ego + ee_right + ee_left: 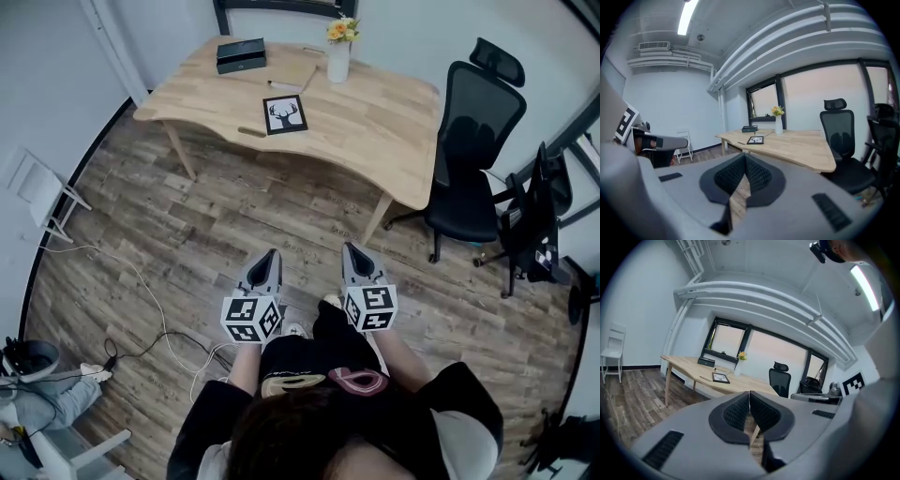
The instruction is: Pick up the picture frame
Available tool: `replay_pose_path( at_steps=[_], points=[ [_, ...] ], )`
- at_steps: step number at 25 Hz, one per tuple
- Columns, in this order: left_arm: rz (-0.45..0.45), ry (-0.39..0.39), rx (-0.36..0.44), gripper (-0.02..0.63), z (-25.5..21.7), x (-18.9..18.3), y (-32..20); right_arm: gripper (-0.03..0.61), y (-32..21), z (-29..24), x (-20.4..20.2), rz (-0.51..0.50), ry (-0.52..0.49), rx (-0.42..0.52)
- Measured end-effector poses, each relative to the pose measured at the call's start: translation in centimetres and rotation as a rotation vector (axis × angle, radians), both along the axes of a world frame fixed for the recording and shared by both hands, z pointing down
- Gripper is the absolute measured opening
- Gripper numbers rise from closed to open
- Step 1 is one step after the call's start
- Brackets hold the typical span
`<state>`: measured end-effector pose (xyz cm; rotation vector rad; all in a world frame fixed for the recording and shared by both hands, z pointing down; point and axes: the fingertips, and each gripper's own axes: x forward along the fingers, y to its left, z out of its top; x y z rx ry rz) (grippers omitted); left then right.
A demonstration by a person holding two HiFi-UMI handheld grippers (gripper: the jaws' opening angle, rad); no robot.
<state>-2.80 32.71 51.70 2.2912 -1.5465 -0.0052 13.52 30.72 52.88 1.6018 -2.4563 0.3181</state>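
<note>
— Where is the picture frame (285, 114) sitting?

— It is lying on the wooden table (375, 122), close to the table's near edge, with a small brown stick-like thing (251, 132) lying just beside its near left corner. A white vase of flowers (338, 56) and a black box (241, 54) are standing farther back.

— Which way is it pointing?

— In the head view its long axis is running from the near edge toward the back of the table, leaning slightly to the left at the far end. The deer's antlers in the picture are pointing away from the person.

— And what are the grippers doing?

— Both are hovering over the wood floor, well apart from the table. The left gripper (272, 253) is keeping its jaws pressed together with nothing between them, and the right gripper (349, 247) is doing the same. Each gripper view is showing the frame far ahead, beyond the closed jaws.

— Anything beside the table?

— A black office chair (473, 141) is standing at its right end.
</note>
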Motion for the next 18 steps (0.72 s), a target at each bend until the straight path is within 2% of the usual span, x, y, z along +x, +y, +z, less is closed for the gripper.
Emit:
replay_pose_path(
  at_steps=[7, 12, 18],
  points=[
    [-0.058, 0.042, -0.038, 0.020, 1.2, -0.8, -2.3, 0.010, -3.0, 1.0, -0.8, -0.031, 0.004, -0.027],
    [-0.103, -0.011, -0.066, 0.020, 2.2, -1.6, -5.6, 0.011, -7.3, 1.3, -1.9, -0.087, 0.022, -0.026],
    [-0.117, -0.015, -0.055, 0.020, 1.4, -1.5, -11.8, 0.011, -14.0, 0.4, -1.9, -0.104, 0.024, -0.009]
  ],
)
